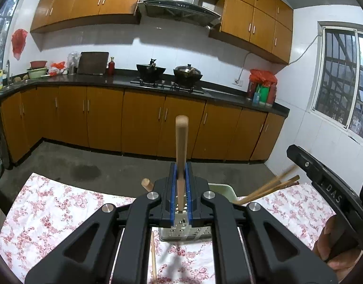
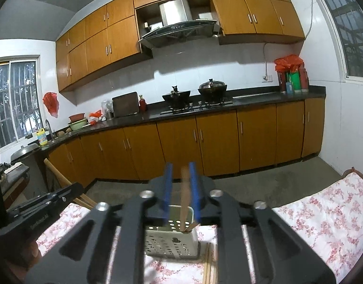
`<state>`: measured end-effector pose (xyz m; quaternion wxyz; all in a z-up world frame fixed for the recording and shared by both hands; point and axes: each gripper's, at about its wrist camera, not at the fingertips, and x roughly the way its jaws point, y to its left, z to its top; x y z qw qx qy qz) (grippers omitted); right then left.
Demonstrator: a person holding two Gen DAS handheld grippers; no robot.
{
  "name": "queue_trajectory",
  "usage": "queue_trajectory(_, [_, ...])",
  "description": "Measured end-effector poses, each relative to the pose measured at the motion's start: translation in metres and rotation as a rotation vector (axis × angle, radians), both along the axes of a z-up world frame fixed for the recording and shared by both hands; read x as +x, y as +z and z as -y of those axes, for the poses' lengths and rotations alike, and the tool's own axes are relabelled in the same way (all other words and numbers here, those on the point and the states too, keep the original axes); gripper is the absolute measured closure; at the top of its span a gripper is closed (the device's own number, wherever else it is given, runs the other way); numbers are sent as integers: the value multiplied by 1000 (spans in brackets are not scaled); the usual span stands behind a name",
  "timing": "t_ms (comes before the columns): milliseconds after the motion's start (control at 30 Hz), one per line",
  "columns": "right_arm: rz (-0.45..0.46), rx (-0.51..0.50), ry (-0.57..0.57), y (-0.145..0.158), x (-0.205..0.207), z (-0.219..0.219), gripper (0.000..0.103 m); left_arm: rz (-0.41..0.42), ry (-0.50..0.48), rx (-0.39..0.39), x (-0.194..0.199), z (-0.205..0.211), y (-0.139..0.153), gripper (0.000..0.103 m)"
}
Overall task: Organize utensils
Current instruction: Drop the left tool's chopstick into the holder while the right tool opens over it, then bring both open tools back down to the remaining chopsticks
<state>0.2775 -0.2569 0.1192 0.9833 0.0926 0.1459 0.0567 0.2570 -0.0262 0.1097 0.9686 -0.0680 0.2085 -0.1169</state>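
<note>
In a home kitchen, the left gripper (image 1: 181, 177) is clenched on an upright wooden handle (image 1: 181, 142) whose lower end stands in a perforated utensil holder (image 1: 181, 233) on the floral tablecloth (image 1: 51, 208). The right gripper (image 2: 181, 189) stands over the same holder (image 2: 167, 241) with its blue pads apart — a blurred brown chopstick (image 2: 185, 201) between them; contact cannot be told. More chopsticks (image 1: 269, 188) lean out rightward. "DAS" shows on the right gripper's body (image 1: 333, 195). Loose chopsticks (image 2: 211, 260) lie just beside the holder; bare cloth spreads on either side to the table edge.
</note>
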Motion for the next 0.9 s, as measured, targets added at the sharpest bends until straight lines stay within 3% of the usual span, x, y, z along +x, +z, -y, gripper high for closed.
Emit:
queue_trajectory(167, [35,1,-14,12,-15,4,76,20,14,-24,-7,-8,11,93])
queue_trajectory(267, [53,1,-34,21,-30,14,74,43,30,-38,-16,-16,19,84])
queue_trajectory(433, [25,14,-92,16,-57,39,71,78,72,-48,-41,-37,25,81])
queue_trajectory(533, [-54,21,-134,-8,-69,56,71,68,123,-16,-58,-53,12,81])
queue_trajectory(600, [-156,37,-147,-39,-71,67,71,36,155,21,-63,-59,-2,80])
queue_trajectory(667, [-255,53,-136,-69,-68,72,71,-21,174,61,-64,-64,-26,80])
queue_trajectory(767, [-458,77,-79,-131,-63,68,81,-141,183,133,-62,-64,-72,80])
queue_trajectory(900, [-580,70,-10,-177,-65,49,86,-262,159,153,-64,-62,-116,80])
